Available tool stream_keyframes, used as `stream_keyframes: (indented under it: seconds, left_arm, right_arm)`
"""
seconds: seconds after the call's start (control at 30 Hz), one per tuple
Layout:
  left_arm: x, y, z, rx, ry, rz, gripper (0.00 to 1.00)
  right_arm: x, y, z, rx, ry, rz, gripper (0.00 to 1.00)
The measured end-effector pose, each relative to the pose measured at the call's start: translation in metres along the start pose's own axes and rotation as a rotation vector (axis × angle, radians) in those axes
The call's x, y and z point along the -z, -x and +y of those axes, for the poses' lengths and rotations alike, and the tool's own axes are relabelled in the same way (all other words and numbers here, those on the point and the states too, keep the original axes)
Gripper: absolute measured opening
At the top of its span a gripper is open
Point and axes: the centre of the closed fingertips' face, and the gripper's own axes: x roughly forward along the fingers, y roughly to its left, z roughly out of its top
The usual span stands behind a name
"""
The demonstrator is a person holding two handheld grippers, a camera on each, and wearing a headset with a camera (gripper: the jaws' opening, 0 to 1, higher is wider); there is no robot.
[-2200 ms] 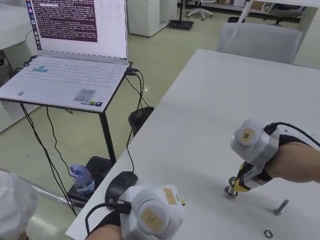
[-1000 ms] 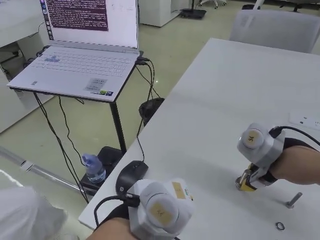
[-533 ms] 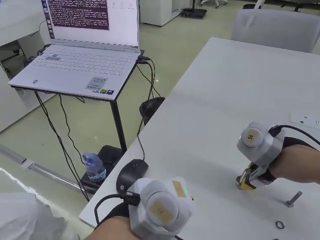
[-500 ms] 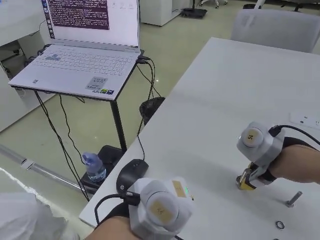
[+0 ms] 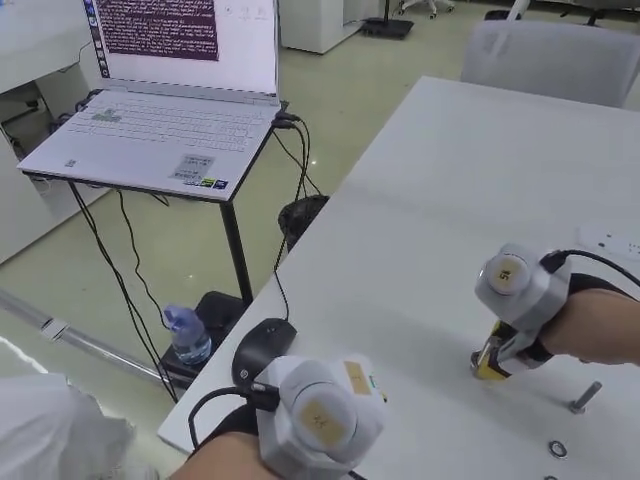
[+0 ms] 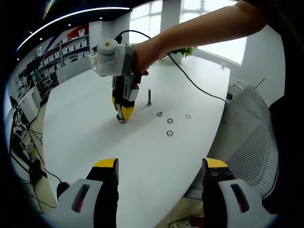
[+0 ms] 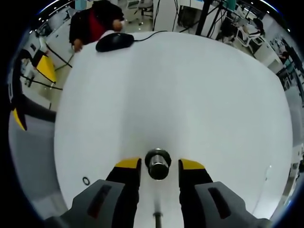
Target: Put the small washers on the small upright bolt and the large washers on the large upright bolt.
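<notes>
Both parted, left claw (image 6: 160,164) empty, right claw (image 7: 158,164) astride large bolt (image 7: 157,167), seemingly ungripped.

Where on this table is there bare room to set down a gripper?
Free: the wide tabletop between the right gripper and the far chair, and the strip between the mouse and the large bolt. Crowded: around the large bolt, small bolt and loose washers.
</notes>
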Motion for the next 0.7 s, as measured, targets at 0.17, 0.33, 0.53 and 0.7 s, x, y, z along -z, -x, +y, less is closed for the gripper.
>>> stream_keyframes:
  seconds: [0.17, 0.33, 0.53, 0.7]
  left_arm:
    - [-0.001, 0.0, 0.0, -0.004, -0.005, -0.002, 0.7]
    - [-0.005, 0.002, 0.001, -0.005, -0.006, -0.008, 0.71]
    - [-0.006, 0.004, 0.001, -0.005, -0.016, -0.007, 0.71]
    - [-0.005, 0.005, 0.0, -0.001, -0.022, -0.001, 0.71]
  right_arm:
    - [-0.001, 0.007, -0.004, 0.01, 0.038, 0.002, 0.33]
    - [-0.003, 0.017, 0.0, 0.006, 0.06, -0.017, 0.33]
    - [-0.005, 0.028, 0.007, 0.009, 0.117, -0.033, 0.33]
    - [-0.004, 0.036, 0.01, 0.016, 0.123, -0.046, 0.32]
